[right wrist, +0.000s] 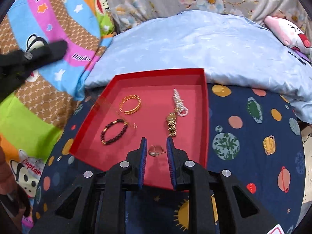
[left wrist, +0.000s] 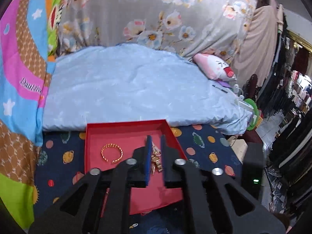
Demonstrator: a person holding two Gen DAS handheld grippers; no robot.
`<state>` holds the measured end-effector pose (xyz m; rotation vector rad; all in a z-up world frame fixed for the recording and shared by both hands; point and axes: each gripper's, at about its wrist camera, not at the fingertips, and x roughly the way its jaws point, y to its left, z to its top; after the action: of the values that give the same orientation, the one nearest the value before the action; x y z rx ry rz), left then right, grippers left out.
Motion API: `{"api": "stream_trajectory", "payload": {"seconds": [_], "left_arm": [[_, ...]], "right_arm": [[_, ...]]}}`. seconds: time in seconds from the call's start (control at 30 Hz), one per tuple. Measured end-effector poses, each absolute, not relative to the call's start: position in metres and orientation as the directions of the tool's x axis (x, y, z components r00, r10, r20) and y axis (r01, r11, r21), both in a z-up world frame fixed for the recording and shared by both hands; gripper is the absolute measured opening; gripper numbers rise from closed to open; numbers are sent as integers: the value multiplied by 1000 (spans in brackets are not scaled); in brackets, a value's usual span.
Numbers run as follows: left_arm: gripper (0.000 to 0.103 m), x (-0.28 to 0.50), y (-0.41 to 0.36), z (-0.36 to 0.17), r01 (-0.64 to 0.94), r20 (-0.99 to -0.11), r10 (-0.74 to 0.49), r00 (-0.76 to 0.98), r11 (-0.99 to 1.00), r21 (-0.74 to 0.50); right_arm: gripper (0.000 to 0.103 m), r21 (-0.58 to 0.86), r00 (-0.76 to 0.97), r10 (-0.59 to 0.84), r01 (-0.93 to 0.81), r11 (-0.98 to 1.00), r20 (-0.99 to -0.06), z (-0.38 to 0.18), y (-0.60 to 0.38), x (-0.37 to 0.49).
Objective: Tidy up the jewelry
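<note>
On the bed: shallow red cardboard tray (right wrist: pixel 204 105) sits on a navy bedsheet printed with planets (right wrist: pixel 243 136), its far edge right up against a pale blue quilt (right wrist: pixel 185 44)
Gold bangle: twisted open gold bangle (right wrist: pixel 130 104) lying flat in the far left part of the tray, also shows in the left wrist view (left wrist: pixel 112 153)
Beaded bracelet: dark maroon bead bracelet with gold spacers (right wrist: pixel 114 131), just nearer than the bangle, on the tray's left side
Thin chain: fine gold chain (right wrist: pixel 117 115) runs between those two, hard to trace fully
Watch: gold link-band watch (right wrist: pixel 171 124) on the right side of the tray, touching a white pearl bracelet (right wrist: pixel 178 102) just beyond it
Ring: small gold ring (right wrist: pixel 155 149) on the tray floor nearest the camera
Right hand-held gripper: (right wrist: pixel 156 146) blue pads spread apart a bit, ring sits in the gap, pads not pressing it
Left hand-held gripper: (left wrist: pixel 155 142) fingers slightly apart too, held above the tray; watch and pearls show through the gap but nothing pinched
Background: pink and white plush toy (left wrist: pixel 214 68) at the quilt's far right, colourful cartoon monkey blanket (right wrist: pixel 58 19) off to the left
</note>
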<state>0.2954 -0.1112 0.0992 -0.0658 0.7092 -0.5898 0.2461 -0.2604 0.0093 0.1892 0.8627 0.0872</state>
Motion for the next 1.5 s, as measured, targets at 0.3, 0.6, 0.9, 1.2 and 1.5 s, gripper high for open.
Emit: {"api": "stream_trajectory", "payload": {"seconds": [0.3,0.6,0.9,1.2,1.5], "left_arm": [[26,269,-82,78,440,-625,-471,622,871,-218],[27,209,-40,21,356,-723,-419,550,900,-251],[27,172,-20,-18,291,-787,-356,503,928,-233],[27,156,-21,-33,298,-810,-355,467,925,-234],[27,152,-30,-30,320,-806,-373,459,916,-241]], "right_arm": [[29,195,681,119,36,980,-723,27,-274,189],[29,207,633,114,75,975,-766,1,-260,112],[29,205,581,116,90,975,-806,-33,-249,93],[29,132,563,66,77,988,-824,-54,-241,121],[21,91,561,42,60,994,-827,-60,-239,119]]}}
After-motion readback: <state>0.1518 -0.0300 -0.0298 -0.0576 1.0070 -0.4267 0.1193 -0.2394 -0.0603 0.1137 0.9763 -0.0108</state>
